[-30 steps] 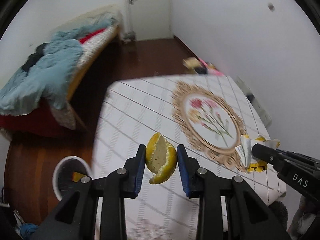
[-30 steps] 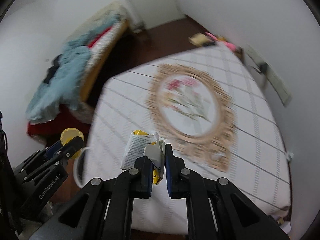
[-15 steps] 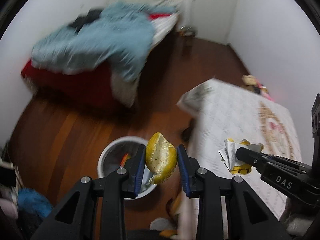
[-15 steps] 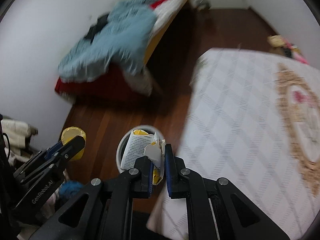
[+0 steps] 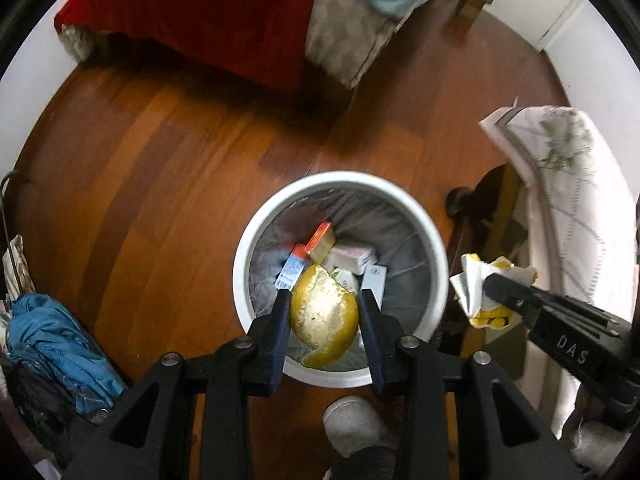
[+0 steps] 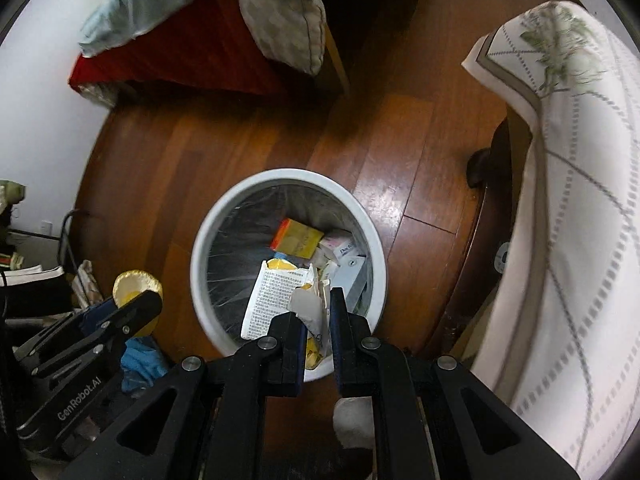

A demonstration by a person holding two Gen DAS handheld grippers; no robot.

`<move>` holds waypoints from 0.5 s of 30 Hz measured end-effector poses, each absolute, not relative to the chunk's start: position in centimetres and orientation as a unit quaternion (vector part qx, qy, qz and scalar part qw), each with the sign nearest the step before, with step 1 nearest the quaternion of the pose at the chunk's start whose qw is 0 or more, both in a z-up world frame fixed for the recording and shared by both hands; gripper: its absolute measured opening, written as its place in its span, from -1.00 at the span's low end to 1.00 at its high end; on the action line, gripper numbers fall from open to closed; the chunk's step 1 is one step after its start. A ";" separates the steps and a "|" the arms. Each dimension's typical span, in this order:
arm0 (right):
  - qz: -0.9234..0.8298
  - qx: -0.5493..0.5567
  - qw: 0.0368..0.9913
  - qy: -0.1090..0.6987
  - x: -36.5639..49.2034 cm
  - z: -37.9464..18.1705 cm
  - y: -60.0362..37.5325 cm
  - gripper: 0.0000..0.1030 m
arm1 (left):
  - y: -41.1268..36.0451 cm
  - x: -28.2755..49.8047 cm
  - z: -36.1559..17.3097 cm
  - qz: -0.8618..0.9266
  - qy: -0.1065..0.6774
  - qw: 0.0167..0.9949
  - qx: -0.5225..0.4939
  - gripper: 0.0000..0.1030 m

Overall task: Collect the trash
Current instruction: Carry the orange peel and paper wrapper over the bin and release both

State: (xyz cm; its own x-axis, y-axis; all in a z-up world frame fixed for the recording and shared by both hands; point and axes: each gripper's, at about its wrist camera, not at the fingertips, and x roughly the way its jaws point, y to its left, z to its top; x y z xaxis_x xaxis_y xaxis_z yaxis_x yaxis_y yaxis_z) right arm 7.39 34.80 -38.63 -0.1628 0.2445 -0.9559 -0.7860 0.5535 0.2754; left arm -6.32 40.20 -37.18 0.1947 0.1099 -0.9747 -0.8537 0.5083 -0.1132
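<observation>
Left gripper: the left gripper (image 5: 323, 312) points steeply down over the bin, at 6 o'clock in the left wrist view. Its jaws have just been opening, with the lemon peel between the blue pads; a thin gap seems to show at the right pad, so the grip looks loosened.
Lemon peel: the lemon peel (image 5: 324, 314) is a yellow half shell, pale pith facing up, directly above the open bin.
Right gripper: the right gripper (image 6: 318, 320) also points down – its fingers are narrow and pinch the crumpled wrapper. In the left wrist view it enters from 3 o'clock.
Wrapper: the crumpled wrapper (image 6: 280, 300) is white with printed text and yellow patches, hanging over the bin's near rim.
Bin: the white round bin (image 5: 240, 256) stands on the floor, lined with a grey bag. Inside lie an orange-and-yellow box (image 6: 296, 236), a white box (image 5: 352, 258) and other packaging, toward 1 o'clock of the bin's middle.
Floor: the dark wooden floor (image 5: 160, 160) surrounds the bin.
Table: a table with a white patterned cloth (image 6: 580, 200) is at 3 o'clock – its dark leg is beside the bin.
Bed: a bed (image 5: 224, 24) with red cover and pale blue bedding is at 12 o'clock.
Blue fabric: a heap of blue fabric (image 5: 52, 336) lies at 8 o'clock.
</observation>
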 end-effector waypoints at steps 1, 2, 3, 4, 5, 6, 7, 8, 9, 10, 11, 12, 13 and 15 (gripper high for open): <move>0.420 -0.215 0.609 0.637 7.4 -39.2 35.1 -0.79 | 40.4 -6.2 -37.6 0.349 0.532 0.686 -0.353 -0.37; 0.418 -0.220 0.607 0.639 7.4 -39.8 35.5 -0.79 | 40.4 -6.0 -37.8 0.349 0.534 0.685 -0.354 -0.37; 0.417 -0.224 0.605 0.640 7.4 -40.3 35.6 -0.79 | 40.6 -6.1 -38.1 0.348 0.535 0.682 -0.357 -0.36; 0.416 -0.229 0.600 0.643 7.5 -40.8 36.0 -0.79 | 40.7 -6.1 -38.4 0.349 0.536 0.678 -0.362 -0.32; 0.415 -0.232 0.596 0.647 7.4 -41.2 36.2 -0.77 | 40.8 -6.4 -38.5 0.353 0.537 0.673 -0.367 -0.28; 0.412 -0.237 0.593 0.650 7.5 -41.5 36.4 -0.77 | 40.9 -6.5 -38.5 0.357 0.539 0.668 -0.368 -0.26; 0.409 -0.245 0.591 0.651 7.4 -41.7 36.4 -0.76 | 41.0 -6.7 -38.5 0.360 0.541 0.665 -0.367 -0.21; 0.404 -0.253 0.590 0.651 7.3 -41.9 36.4 -0.69 | 40.9 -6.9 -38.3 0.366 0.540 0.664 -0.366 -0.08; 0.400 -0.259 0.590 0.652 7.4 -42.2 36.4 -0.45 | 41.1 -7.1 -38.1 0.370 0.537 0.664 -0.366 0.04; 0.396 -0.265 0.589 0.653 7.3 -42.2 36.4 -0.25 | 41.1 -7.3 -37.8 0.375 0.533 0.665 -0.364 0.41; 0.395 -0.268 0.589 0.652 7.3 -42.0 36.3 0.21 | 41.2 -7.6 -37.3 0.382 0.529 0.666 -0.361 0.67; 0.396 -0.271 0.590 0.650 7.2 -41.8 36.2 0.54 | 41.1 -7.9 -36.7 0.390 0.526 0.667 -0.356 0.72; 0.397 -0.276 0.591 0.646 7.0 -41.2 36.1 0.61 | 41.1 -8.3 -36.1 0.395 0.524 0.667 -0.353 0.74; 0.401 -0.285 0.595 0.635 6.6 -40.1 35.9 0.67 | 40.9 -8.9 -35.3 0.402 0.522 0.667 -0.348 0.80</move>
State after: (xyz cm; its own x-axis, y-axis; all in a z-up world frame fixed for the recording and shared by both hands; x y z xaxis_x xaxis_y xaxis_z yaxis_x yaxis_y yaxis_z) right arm 6.56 35.94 -40.15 -0.1293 0.1145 -0.9850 -0.8399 0.5153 0.1701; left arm -8.89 40.92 -35.25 0.1323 0.1734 -0.9759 -0.8990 0.4356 -0.0445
